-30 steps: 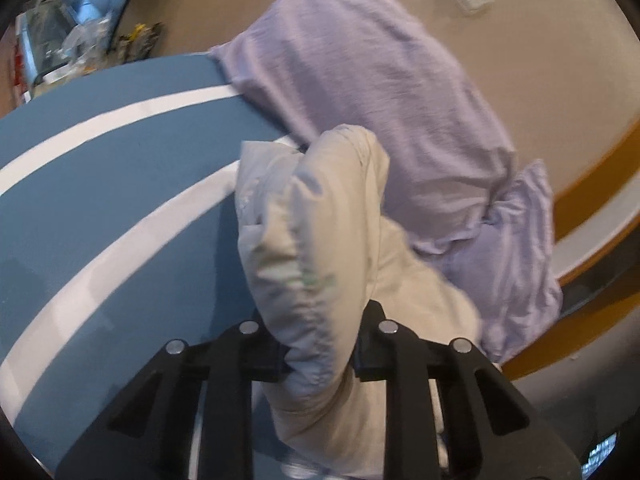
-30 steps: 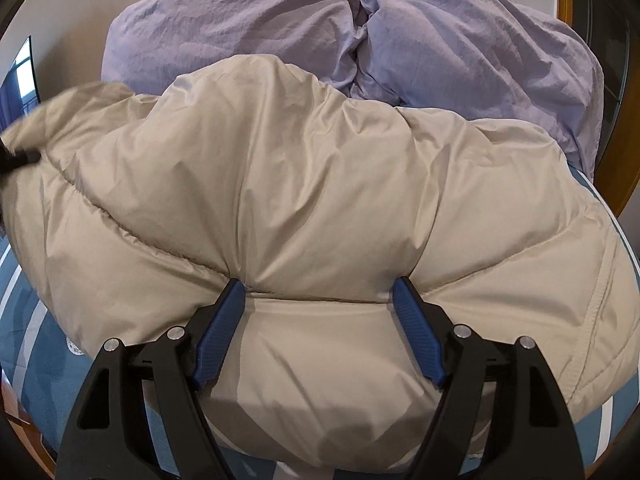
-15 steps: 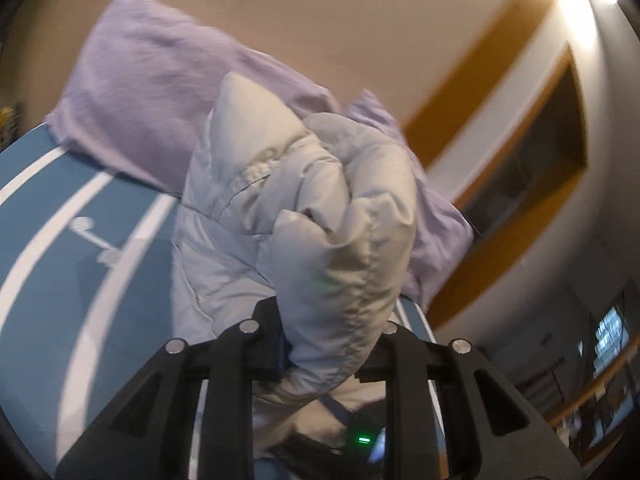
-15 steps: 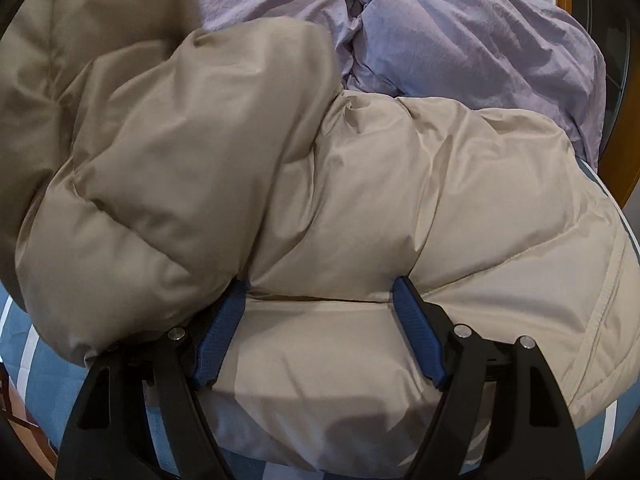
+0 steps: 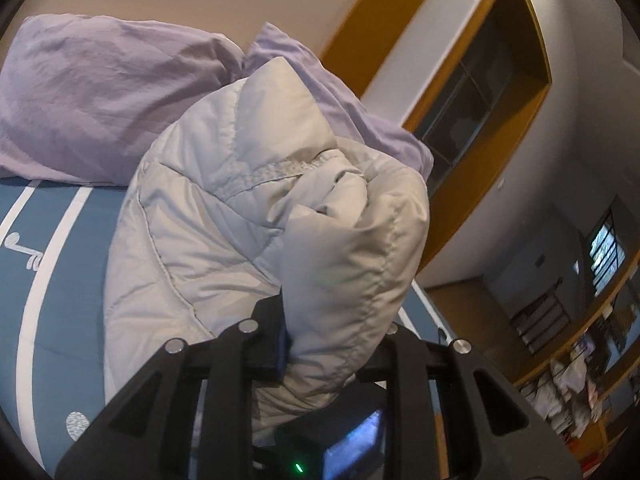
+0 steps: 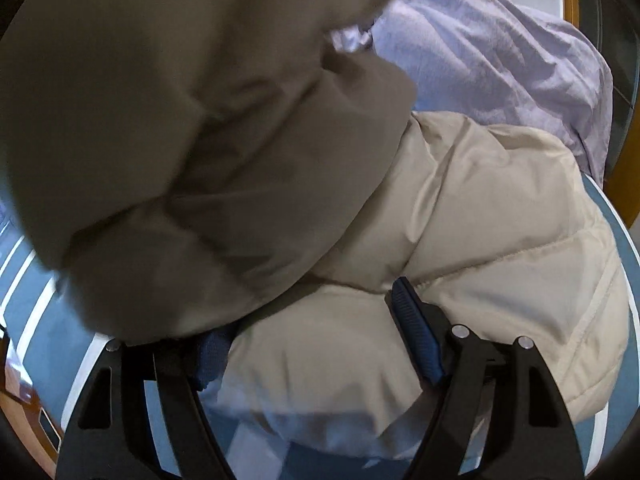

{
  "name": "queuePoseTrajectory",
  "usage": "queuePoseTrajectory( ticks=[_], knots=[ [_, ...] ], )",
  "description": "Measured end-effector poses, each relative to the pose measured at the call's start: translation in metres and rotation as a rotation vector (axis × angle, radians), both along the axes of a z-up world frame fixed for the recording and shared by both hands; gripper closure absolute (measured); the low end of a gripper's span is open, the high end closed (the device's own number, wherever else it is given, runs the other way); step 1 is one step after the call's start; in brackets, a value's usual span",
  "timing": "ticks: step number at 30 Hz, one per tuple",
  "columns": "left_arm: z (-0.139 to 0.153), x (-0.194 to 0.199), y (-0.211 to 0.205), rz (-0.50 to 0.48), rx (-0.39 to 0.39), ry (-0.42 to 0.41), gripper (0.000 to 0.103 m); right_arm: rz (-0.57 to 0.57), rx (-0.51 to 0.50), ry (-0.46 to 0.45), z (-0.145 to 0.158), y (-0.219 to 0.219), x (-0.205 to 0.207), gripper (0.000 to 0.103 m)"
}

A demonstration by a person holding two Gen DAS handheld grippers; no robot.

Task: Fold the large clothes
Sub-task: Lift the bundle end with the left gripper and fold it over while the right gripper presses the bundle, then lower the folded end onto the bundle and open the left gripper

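A beige puffer jacket (image 5: 240, 220) lies on a blue bedcover with white stripes (image 5: 60, 280). My left gripper (image 5: 336, 340) is shut on a thick fold of the jacket and holds it raised above the rest. In the right wrist view that lifted part hangs blurred over the upper left, and the jacket's body (image 6: 500, 220) lies below it. My right gripper (image 6: 316, 344) stands wide, its blue pads (image 6: 416, 340) pressed against a puffed bulge of the jacket near the bed's front edge. Its left pad is half hidden under the hanging fabric.
Two lilac pillows (image 5: 100, 100) lie behind the jacket against a beige wall, seen also as lilac pillows (image 6: 500, 52) in the right view. A wood-framed niche (image 5: 480, 100) and shelves (image 5: 580, 360) stand to the right. A black device with a green light (image 5: 332, 452) sits under the left gripper.
My left gripper has risen and swung across with the held fold, rolling as it went. In the right view the lifted fabric now covers the jacket's left side. The right gripper kept still.
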State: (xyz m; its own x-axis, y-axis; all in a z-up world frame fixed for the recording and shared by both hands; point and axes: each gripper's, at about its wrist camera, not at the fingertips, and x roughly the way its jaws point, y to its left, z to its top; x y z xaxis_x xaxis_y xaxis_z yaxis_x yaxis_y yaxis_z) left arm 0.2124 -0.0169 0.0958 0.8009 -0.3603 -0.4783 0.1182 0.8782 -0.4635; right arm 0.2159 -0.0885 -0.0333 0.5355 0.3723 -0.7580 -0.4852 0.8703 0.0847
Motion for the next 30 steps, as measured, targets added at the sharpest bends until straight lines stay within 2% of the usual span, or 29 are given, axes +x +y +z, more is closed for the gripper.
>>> queuePoseTrajectory(
  ticks=[6, 11, 19, 22, 26, 30],
  knots=[
    [-0.015, 0.016, -0.020, -0.034, 0.035, 0.030, 0.079, 0.025, 0.031, -0.040, 0.011, -0.028, -0.012, 0.027],
    [-0.027, 0.021, -0.041, -0.061, 0.057, 0.051, 0.079, -0.043, 0.018, -0.091, 0.018, -0.064, -0.016, 0.027],
    [-0.046, 0.028, -0.092, -0.111, 0.155, 0.078, 0.079, -0.155, 0.027, -0.096, 0.012, -0.121, -0.014, 0.028],
    [-0.053, 0.030, -0.110, -0.133, 0.196, 0.094, 0.079, -0.193, 0.037, -0.111, 0.011, -0.132, -0.018, 0.029],
    [-0.065, 0.032, -0.130, -0.158, 0.249, 0.108, 0.079, -0.219, 0.062, -0.087, 0.003, -0.140, -0.017, 0.029],
    [-0.066, 0.029, -0.139, -0.149, 0.312, 0.104, 0.075, -0.229, 0.067, -0.074, -0.002, -0.145, -0.013, 0.028]
  ],
)
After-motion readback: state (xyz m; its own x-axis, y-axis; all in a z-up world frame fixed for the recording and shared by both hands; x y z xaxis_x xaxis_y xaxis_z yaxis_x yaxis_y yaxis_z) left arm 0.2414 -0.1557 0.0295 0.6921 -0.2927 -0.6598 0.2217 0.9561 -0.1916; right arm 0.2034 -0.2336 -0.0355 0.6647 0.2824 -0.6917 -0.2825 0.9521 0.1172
